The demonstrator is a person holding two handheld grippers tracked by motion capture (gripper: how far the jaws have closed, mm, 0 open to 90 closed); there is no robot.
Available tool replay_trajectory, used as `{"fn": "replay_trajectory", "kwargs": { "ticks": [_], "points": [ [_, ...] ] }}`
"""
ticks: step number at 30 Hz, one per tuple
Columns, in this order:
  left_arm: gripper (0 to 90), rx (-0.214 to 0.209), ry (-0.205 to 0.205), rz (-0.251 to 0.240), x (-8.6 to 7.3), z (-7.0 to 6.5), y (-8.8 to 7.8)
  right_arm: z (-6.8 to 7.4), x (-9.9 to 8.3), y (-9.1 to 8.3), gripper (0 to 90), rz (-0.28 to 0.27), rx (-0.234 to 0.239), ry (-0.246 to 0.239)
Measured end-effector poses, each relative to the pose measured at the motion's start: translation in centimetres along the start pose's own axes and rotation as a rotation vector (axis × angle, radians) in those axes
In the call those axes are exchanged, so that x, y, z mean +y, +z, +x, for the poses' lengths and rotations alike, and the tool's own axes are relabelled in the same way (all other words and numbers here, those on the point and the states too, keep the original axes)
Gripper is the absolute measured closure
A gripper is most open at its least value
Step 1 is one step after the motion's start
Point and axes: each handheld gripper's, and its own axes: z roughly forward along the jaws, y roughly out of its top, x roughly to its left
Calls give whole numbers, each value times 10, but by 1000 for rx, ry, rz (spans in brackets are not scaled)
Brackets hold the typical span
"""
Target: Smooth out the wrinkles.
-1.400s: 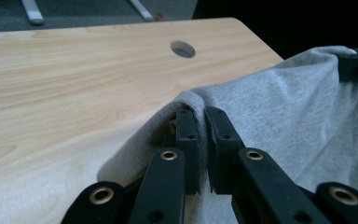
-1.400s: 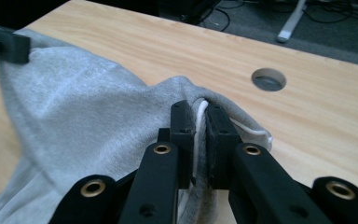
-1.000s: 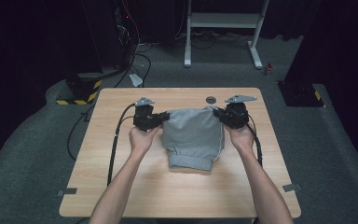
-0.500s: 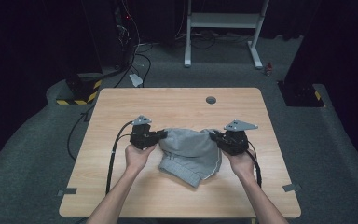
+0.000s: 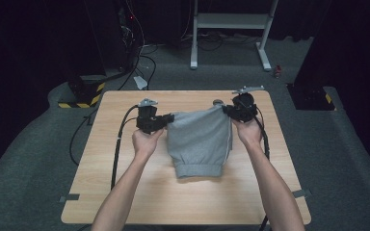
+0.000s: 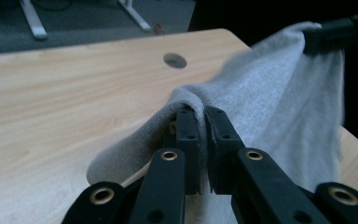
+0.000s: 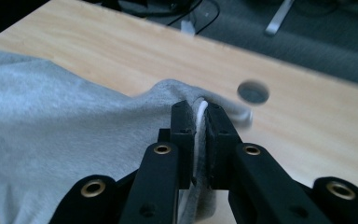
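My left gripper (image 6: 199, 116) has its jaws clamped on a fold of the grey sweat garment (image 5: 200, 139), cloth pinched tight between the pads. My right gripper (image 7: 196, 112) is likewise pinched shut on the opposite corner, with a white drawstring (image 7: 199, 112) caught in the gap. The garment hangs stretched between the two, top edge lifted, ribbed hem resting on the wooden table (image 5: 125, 192) near its middle. A round hole (image 6: 175, 60) in the tabletop sits just beyond the cloth. No containers here. Grey carpet (image 5: 29, 159) surrounds the table.
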Motion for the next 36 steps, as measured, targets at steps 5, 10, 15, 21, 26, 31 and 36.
{"fn": "replay_trajectory", "kwargs": {
  "ticks": [5,10,15,21,26,31,36],
  "points": [
    [848,-27,32,2,-17,-10,-5,22,-16,-15,835,-41,3,-85],
    [848,-54,45,31,-46,-16,-4,35,-54,-19,835,-44,30,-114],
    [848,-75,47,47,-67,-18,-8,42,-87,-21,833,-48,69,-96],
    [846,-93,61,52,-88,-23,-18,44,-112,-21,832,-38,101,-87],
    [845,-97,84,85,-110,-32,-21,42,-137,-21,828,-20,126,-80],
    [843,-83,109,129,-128,-38,-17,41,-155,-16,820,15,141,-89],
    [842,-70,100,178,-141,-37,-7,41,-169,-8,814,52,160,-94]
  ]
}}
